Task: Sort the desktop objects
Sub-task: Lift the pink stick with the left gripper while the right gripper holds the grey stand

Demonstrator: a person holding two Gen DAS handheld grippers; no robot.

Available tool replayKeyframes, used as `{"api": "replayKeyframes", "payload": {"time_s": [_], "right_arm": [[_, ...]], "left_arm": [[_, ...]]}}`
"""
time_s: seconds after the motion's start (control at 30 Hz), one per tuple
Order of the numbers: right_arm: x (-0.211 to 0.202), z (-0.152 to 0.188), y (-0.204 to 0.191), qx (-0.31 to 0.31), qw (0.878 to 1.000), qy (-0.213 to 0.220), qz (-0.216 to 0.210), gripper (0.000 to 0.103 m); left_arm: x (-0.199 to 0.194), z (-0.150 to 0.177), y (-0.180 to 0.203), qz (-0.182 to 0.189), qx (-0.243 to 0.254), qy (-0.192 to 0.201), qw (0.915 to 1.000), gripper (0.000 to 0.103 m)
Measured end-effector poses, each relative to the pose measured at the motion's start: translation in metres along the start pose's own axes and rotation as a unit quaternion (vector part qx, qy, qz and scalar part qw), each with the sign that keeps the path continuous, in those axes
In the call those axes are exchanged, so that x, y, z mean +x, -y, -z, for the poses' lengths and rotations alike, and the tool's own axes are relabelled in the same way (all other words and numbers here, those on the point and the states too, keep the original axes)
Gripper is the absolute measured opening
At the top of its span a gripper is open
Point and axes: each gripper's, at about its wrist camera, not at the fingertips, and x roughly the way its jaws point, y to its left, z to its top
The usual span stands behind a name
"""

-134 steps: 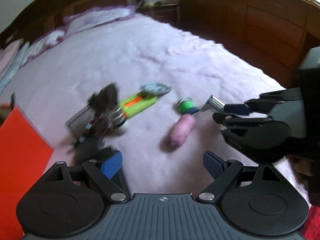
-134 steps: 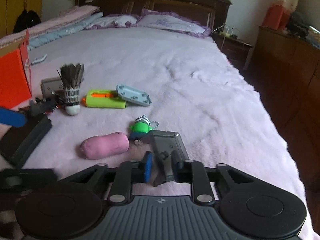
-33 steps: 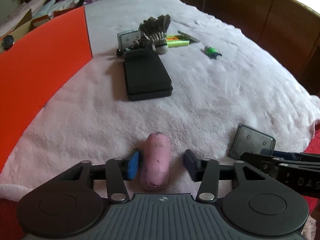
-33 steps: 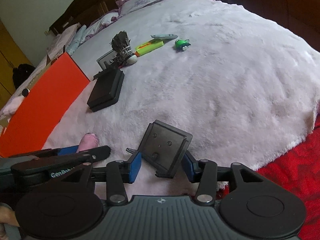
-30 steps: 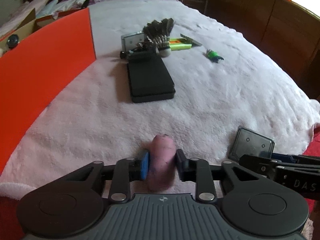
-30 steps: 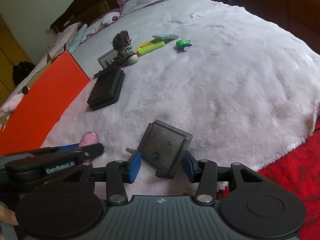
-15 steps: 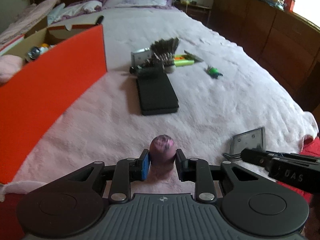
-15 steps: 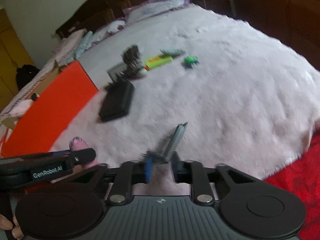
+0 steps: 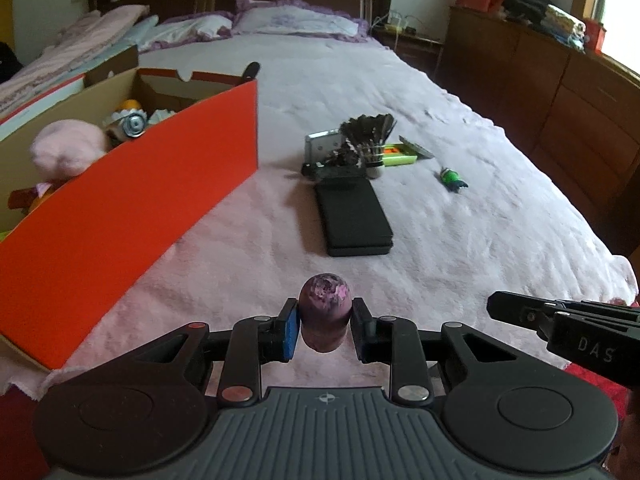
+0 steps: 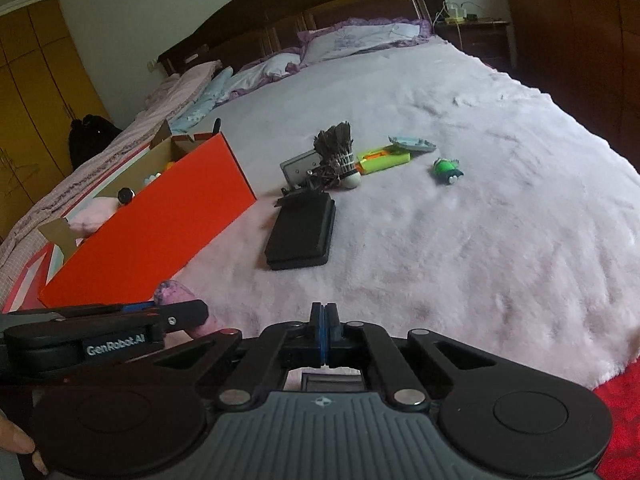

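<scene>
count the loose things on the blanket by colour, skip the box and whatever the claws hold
black: 3 (case, shuttlecock, small clip-like piece)
green: 2 (lime box, toy)
grey: 1 (plate)
light blue: 1 (tray)
total: 7

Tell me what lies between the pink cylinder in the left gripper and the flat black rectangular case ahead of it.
Only bare pale-pink fluffy bedspread lies between the pink cylinder and the black case, seen in the left wrist view.
</scene>
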Motion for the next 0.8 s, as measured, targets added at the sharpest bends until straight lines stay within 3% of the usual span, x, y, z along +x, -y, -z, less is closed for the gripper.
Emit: {"api": "replayKeyframes", "payload": {"time_s": [0.13,0.27,0.5,0.53,0.6,0.7,0.8], "right_arm": [[0.001,-0.002,-0.002,-0.004,1.000,-0.013,-0.006,0.001],[0.005,0.001,0.003,0.007,0.999,-0.048,0.013,0.024],[0.018,0.019,0.002,-0.003,0.995,-0.095,0.019,0.027],[0.017,0.020,0.000,-0.006,0.995,-0.097,0.013,0.030],[0.015,0.022,-0.009,-0.021,0.995,-0.101,0.001,0.045],[0.017,0.027,-0.027,-0.067,0.992,-0.110,0.002,0.045],[0.027,0.035,-0.036,-0.110,0.986,-0.118,0.038,0.045]], "left_arm": [[-0.001,0.002,-0.007,0.002,-0.007,-0.004,1.0000,0.028],[0.000,0.008,-0.012,0.006,-0.013,-0.012,0.9998,0.028],[0.008,0.020,-0.011,0.020,-0.019,-0.036,0.9990,0.028],[0.009,0.021,-0.010,0.020,-0.018,-0.038,0.9989,0.028],[0.011,0.022,-0.009,0.019,-0.017,-0.040,0.9989,0.028],[0.013,0.023,-0.008,0.018,-0.016,-0.042,0.9988,0.028],[0.013,0.023,-0.007,0.017,-0.014,-0.045,0.9988,0.028]]}}
